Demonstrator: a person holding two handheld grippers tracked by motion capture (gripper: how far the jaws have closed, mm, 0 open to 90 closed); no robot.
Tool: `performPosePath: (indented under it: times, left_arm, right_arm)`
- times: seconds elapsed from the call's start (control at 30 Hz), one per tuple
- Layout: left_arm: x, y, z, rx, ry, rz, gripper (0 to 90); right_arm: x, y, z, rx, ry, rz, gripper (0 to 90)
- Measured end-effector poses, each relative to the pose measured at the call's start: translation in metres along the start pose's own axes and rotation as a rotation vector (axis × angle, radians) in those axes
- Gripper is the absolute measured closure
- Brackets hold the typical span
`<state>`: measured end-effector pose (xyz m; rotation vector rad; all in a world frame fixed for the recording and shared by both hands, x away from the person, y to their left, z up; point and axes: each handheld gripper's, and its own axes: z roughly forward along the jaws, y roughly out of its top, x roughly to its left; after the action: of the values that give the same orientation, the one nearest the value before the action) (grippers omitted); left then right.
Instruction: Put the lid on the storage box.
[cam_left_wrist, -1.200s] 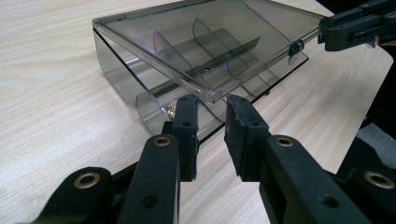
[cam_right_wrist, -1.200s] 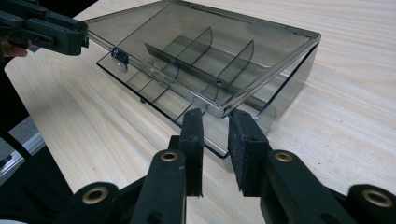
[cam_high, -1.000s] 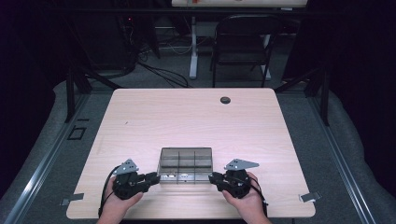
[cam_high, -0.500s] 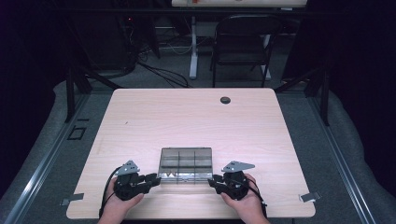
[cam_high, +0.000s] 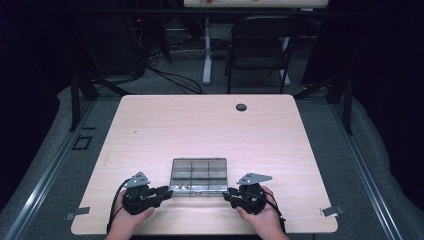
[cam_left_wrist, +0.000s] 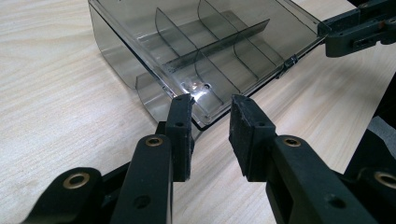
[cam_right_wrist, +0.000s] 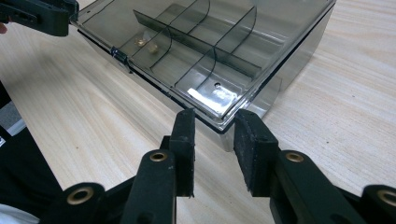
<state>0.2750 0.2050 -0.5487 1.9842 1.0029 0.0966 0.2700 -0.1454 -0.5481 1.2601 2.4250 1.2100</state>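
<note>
The worktop (cam_high: 200, 125) is pale wood-grain laminate with a round dark cable grommet (cam_high: 241, 107) near its far edge. It stands on grey carpet in a dim room, with a black folding chair (cam_high: 260, 50) beyond it, loose cables on the floor, and the white leg of another desk behind.

Near the person's edge of the worktop, about midway across, sits a smoky transparent compartment box (cam_high: 199, 175). It is shallow and rectangular, split by thin curved dividers into a grid of cells, with its clear lid down and a small latch on the front edge. In the right gripper view a couple of small brass-coloured parts (cam_right_wrist: 145, 44) lie in one cell. I can read no label or writing on it.

The left gripper (cam_high: 169, 192) is at the box's near left corner and the right gripper (cam_high: 226, 194) at its near right corner. Both have their jaws parted, having just been opening; each corner lies just ahead of the pads, not pinched by them.
</note>
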Motion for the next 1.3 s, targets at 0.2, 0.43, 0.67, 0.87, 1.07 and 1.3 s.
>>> performPosePath:
  times: [0.2, 0.43, 0.67, 0.87, 1.07, 1.3]
  left_arm:
    - [0.0002, 0.0001, 0.0002, -0.005, -0.001, -0.005, 69.5]
    - [0.001, 0.0007, -0.0003, -0.011, -0.004, -0.01, 68.8]
    - [0.0011, 0.0011, -0.0001, -0.016, -0.006, -0.016, 67.3]
    - [0.0018, 0.0017, -0.0009, -0.023, -0.005, -0.017, 65.5]
    - [0.0033, 0.0037, -0.0024, -0.033, -0.009, -0.033, 62.1]
    - [0.0054, 0.0088, -0.0049, -0.047, 0.0, -0.047, 56.7]
  right_arm:
    - [-0.0003, -0.0001, 0.0004, 0.003, 0.01, 0.007, 66.3]
    - [0.0001, 0.0, 0.0005, 0.003, 0.016, 0.007, 64.1]
    - [0.0007, 0.0, 0.0007, -0.005, 0.021, 0.007, 61.9]
    - [0.0005, 0.0002, 0.0, -0.019, 0.017, 0.005, 57.9]
    - [-0.0014, 0.0021, -0.0039, -0.047, 0.022, 0.013, 56.5]
    - [-0.0017, 0.0065, -0.007, -0.054, 0.019, 0.008, 53.8]
